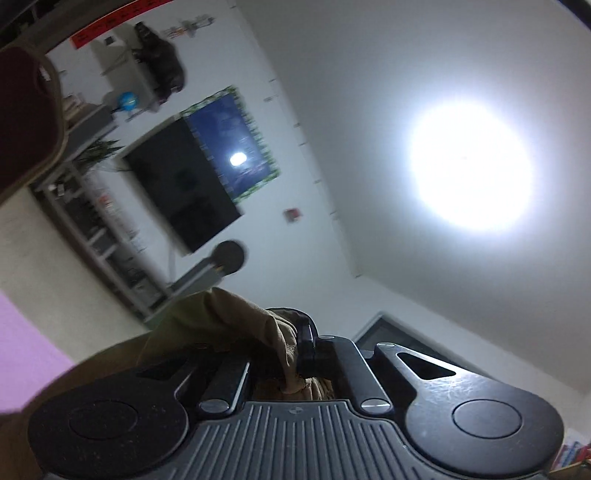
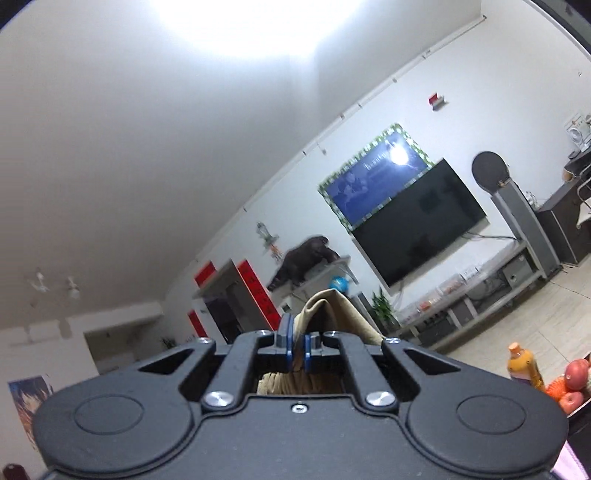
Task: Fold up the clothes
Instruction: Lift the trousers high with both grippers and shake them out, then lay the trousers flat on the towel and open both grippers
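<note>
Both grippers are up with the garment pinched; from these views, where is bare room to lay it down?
Little surface shows. Bare tiled floor lies between the TV console and the fruit beside the orange bottle; that fruit corner is crowded. The pink surface at the left wrist view's edge looks bare.

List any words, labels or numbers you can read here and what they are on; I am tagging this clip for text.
None can be read.
Red strips by the doorway: marks blurred.
Red banner above the door: dark marks, blurred.
Blue poster behind the television: pale line of lettering, too blurred to make out.
Orange bottle: label too small.
Poster at lower left: no legible text.
</note>
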The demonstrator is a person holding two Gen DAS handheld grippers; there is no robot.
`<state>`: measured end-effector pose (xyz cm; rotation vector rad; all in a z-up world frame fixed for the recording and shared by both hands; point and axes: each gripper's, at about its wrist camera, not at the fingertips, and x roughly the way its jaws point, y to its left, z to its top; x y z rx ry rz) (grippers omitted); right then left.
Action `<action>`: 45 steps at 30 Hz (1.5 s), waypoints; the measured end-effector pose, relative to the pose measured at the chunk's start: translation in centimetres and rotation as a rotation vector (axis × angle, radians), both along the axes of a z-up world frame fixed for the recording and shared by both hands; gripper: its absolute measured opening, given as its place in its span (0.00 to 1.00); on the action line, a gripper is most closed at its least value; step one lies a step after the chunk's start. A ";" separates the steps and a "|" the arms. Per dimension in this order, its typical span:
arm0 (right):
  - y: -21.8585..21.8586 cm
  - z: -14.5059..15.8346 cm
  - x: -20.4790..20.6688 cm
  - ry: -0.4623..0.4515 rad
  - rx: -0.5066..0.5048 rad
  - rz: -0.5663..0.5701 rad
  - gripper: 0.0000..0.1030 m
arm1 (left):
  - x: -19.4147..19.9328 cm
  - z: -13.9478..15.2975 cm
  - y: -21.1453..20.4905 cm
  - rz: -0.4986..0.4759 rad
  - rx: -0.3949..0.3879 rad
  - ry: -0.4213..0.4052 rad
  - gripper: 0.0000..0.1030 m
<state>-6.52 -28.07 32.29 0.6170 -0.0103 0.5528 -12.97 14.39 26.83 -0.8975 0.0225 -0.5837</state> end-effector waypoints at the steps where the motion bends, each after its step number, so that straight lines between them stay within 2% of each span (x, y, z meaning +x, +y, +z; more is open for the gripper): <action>1: 0.3 -0.6 1.6 0.040 -0.004 -0.001 0.06 | 2.1 -0.9 0.2 0.015 0.019 0.061 0.02; 4: 1.3 -4.2 8.7 0.203 -0.038 -0.006 0.06 | 9.2 -3.7 0.8 0.066 0.080 0.264 0.02; 6: 2.6 -7.8 14.9 0.324 -0.082 -0.019 0.06 | 16.3 -6.3 0.8 0.084 0.152 0.414 0.01; 8: 4.1 -10.9 20.5 0.422 -0.116 -0.043 0.06 | 23.1 -8.7 1.3 0.078 0.164 0.563 0.01; 10: 5.3 -12.8 25.4 0.494 -0.130 -0.064 0.05 | 27.1 -8.2 2.2 0.102 0.161 0.605 0.01; 11: 5.6 -12.3 26.6 0.484 -0.116 -0.061 0.05 | 27.5 -6.4 2.4 0.123 0.179 0.537 0.01; 12: 5.8 -11.0 26.5 0.430 -0.106 -0.055 0.05 | 27.8 -4.4 2.6 0.144 0.198 0.459 0.01; 13: 5.7 -9.4 26.0 0.353 -0.100 -0.048 0.05 | 27.4 -1.6 2.5 0.160 0.208 0.358 0.01; 16: 4.9 -5.7 23.4 0.135 -0.104 -0.024 0.06 | 23.8 3.4 2.8 0.171 0.228 0.118 0.03; 18: 4.0 -4.6 21.3 0.024 -0.123 -0.005 0.06 | 22.6 3.2 2.5 0.158 0.261 0.078 0.04; 20: 3.5 -6.8 20.2 0.025 -0.146 0.010 0.06 | 22.4 -0.4 1.8 0.143 0.298 0.147 0.04; 22: 3.2 -10.9 20.0 0.096 -0.172 0.024 0.06 | 22.7 -4.8 1.2 0.120 0.332 0.237 0.04; 28: 2.8 -29.0 19.6 0.470 -0.184 0.047 0.06 | 23.6 -24.6 0.6 0.044 0.304 0.660 0.04; 32: 3.0 -39.9 18.6 0.747 -0.210 0.053 0.06 | 22.5 -34.4 1.0 0.081 0.327 0.888 0.04; 35: 3.5 -45.2 17.9 0.947 -0.232 0.070 0.06 | 22.3 -37.4 1.5 0.093 0.350 0.968 0.03; 36: 3.5 -46.1 17.7 1.006 -0.239 0.073 0.06 | 21.8 -37.6 1.5 0.097 0.349 0.974 0.03; 37: 3.5 -46.2 17.5 1.028 -0.250 0.073 0.06 | 21.6 -37.7 1.3 0.100 0.350 0.977 0.03; 41: 3.8 -45.1 16.6 0.988 -0.294 0.055 0.06 | 21.3 -36.1 1.1 0.114 0.343 0.952 0.03; 45: 3.0 -44.4 16.5 0.969 -0.261 0.040 0.06 | 19.3 -33.2 0.3 0.134 0.337 0.910 0.03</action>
